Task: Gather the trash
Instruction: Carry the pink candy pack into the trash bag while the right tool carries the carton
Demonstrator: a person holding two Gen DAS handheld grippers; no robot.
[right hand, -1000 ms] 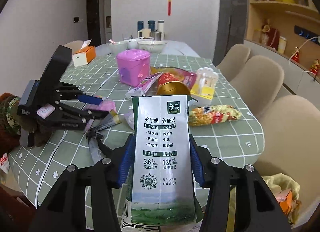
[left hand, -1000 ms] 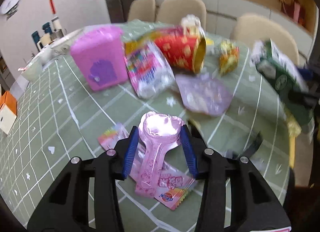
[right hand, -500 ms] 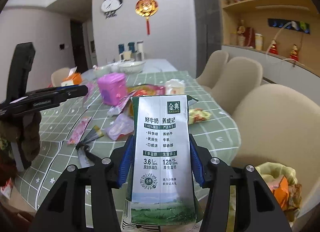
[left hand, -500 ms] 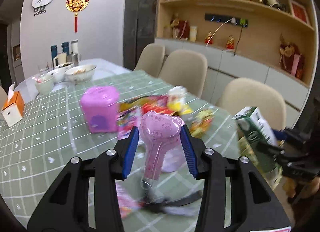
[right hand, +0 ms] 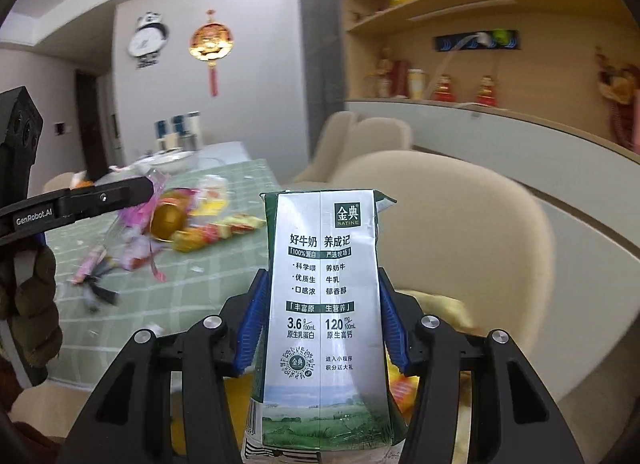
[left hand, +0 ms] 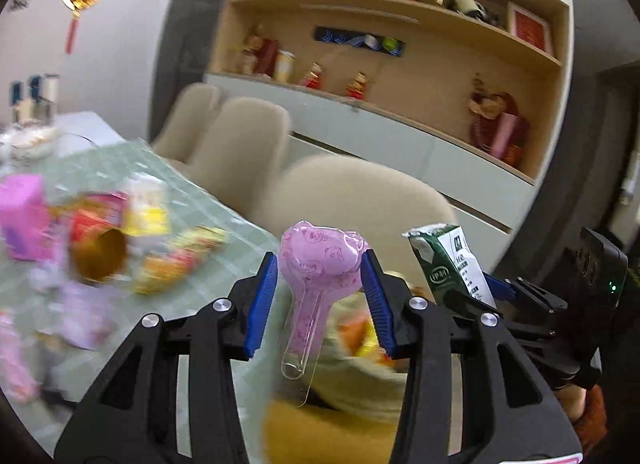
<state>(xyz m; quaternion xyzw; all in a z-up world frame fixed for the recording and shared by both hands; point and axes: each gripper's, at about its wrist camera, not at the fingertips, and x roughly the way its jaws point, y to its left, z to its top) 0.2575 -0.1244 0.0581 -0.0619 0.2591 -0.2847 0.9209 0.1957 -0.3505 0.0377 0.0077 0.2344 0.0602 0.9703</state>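
The left claw [left hand: 320,296] is clamping a pink, panda-printed plastic wrapper [left hand: 318,264], now swung off the green checked desk [left hand: 224,232] it was over a second ago. The right claw [right hand: 320,320] is gripping an upright green-and-silver milk carton [right hand: 324,304], also carried away from the desk, toward a beige chair [right hand: 472,232].

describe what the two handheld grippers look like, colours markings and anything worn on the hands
Both grippers are matte black plastic frames with triangular cut-outs and round silver screw heads. Their jaws carry ribbed blue pads. The left gripper bears white "GenRobot.AI" lettering along its side. The right gripper has a boxy black camera housing with a small green light. The hand on the left gripper wears a dark brown knitted glove.
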